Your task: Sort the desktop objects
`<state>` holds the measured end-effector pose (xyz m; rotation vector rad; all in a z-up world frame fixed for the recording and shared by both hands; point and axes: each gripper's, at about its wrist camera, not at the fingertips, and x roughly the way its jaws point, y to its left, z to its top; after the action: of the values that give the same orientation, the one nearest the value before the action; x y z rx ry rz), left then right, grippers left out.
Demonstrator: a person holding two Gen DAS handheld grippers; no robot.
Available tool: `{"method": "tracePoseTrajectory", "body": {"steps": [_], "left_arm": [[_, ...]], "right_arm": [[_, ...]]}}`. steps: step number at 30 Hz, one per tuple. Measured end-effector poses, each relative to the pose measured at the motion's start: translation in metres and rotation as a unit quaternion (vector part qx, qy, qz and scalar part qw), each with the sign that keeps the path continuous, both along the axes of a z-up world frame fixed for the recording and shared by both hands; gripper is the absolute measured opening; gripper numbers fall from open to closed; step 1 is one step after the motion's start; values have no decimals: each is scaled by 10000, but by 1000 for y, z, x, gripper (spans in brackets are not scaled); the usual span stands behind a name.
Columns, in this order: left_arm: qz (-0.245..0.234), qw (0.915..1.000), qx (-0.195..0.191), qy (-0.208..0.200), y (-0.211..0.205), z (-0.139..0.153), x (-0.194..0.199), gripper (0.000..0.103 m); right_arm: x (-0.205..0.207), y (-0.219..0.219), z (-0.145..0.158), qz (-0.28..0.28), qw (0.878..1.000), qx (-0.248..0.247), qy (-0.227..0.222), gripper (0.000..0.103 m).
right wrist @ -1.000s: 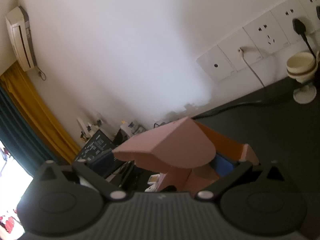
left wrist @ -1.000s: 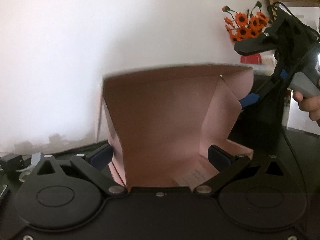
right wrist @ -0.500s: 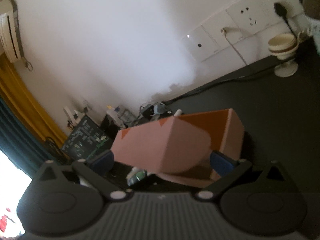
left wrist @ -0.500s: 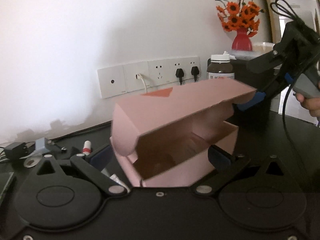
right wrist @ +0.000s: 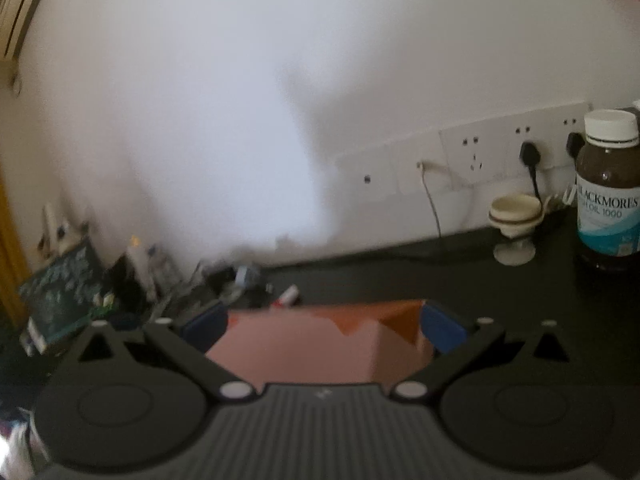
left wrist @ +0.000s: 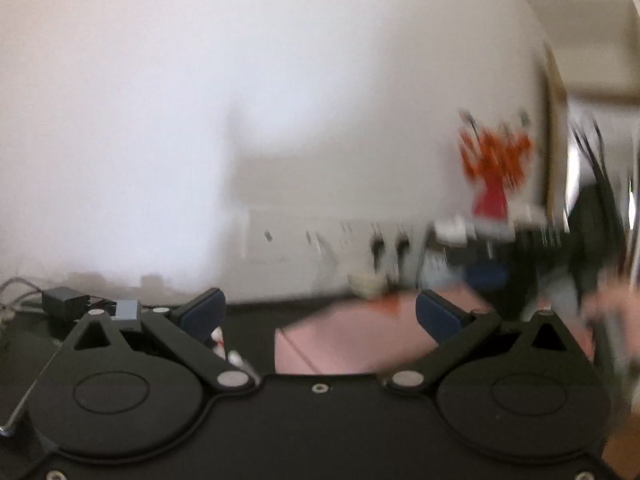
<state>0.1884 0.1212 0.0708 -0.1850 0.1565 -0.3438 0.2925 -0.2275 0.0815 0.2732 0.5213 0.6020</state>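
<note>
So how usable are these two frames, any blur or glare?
Left wrist view: heavy motion blur on the right, smearing the flowers and sockets; the adapter at far left stays fairly crisp. Right wrist view: sharper, the bottle label is legible, though the pink box and left-side clutter are soft. Both show fisheye bending; no strong glare.

White wall w/ sockets, black desk.

Pink box sits between the right gripper's fingers.
</note>
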Motion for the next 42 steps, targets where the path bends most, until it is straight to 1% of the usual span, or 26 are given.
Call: {"method": "tracePoseTrajectory", "body": {"steps": [1, 2, 5, 6, 8, 10, 13, 15, 18, 21, 23, 26, 31, 37, 42], "left_arm": [[169, 9998, -89, 5, 2, 1, 5, 103], [392, 9992, -71, 35, 2, 1, 10, 103], [864, 9962, 115, 64, -7, -5, 24, 103], [936, 9955, 145, 86, -9, -9, 27, 103], [906, 9955, 173, 230, -10, -17, 33, 103], [927, 9948, 272, 323, -10, -21, 36, 103], [1190, 9919, 411, 185, -6, -23, 35, 103], [1312, 9905, 360, 185, -2, -24, 36, 103], [1297, 9906, 356, 245, -1, -29, 35, 103], [1341, 9891, 578, 181, -7, -31, 35, 103], [1336, 9887, 658, 148, -9, -32, 34, 103], [1256, 9899, 621, 227, -11, -33, 33, 103], [1281, 9890, 704, 239, -15, -35, 36, 103], [1317, 9874, 843, 244, -19, -38, 36, 103], [1291, 9873, 883, 264, -21, -39, 37, 103]], "right_arm": [[-1, 4, -1, -110, 9999, 71, -34, 102], [-1, 8, -3, -236, 9997, 57, -54, 102], [0, 20, -13, -572, 9982, -177, 31, 102], [0, 23, -20, -644, 9976, -224, 94, 102], [-2, 26, -30, -768, 9964, -308, 186, 102], [-6, 27, -38, -881, 9952, -381, 189, 102], [-14, 29, -47, -1072, 9923, -616, 118, 102], [-20, 31, -50, -1195, 9899, -759, 82, 102], [-23, 37, -57, -1346, 9868, -895, 46, 102], [-29, 42, -61, -1465, 9846, -951, -3, 102], [-32, 44, -63, -1524, 9839, -925, -79, 102], [-31, 45, -64, -1527, 9835, -956, -167, 102], [-26, 49, -68, -1514, 9814, -1173, -167, 102], [-26, 47, -73, -1472, 9825, -1115, -252, 102], [-22, 45, -76, -1467, 9837, -1012, -245, 102]]}}
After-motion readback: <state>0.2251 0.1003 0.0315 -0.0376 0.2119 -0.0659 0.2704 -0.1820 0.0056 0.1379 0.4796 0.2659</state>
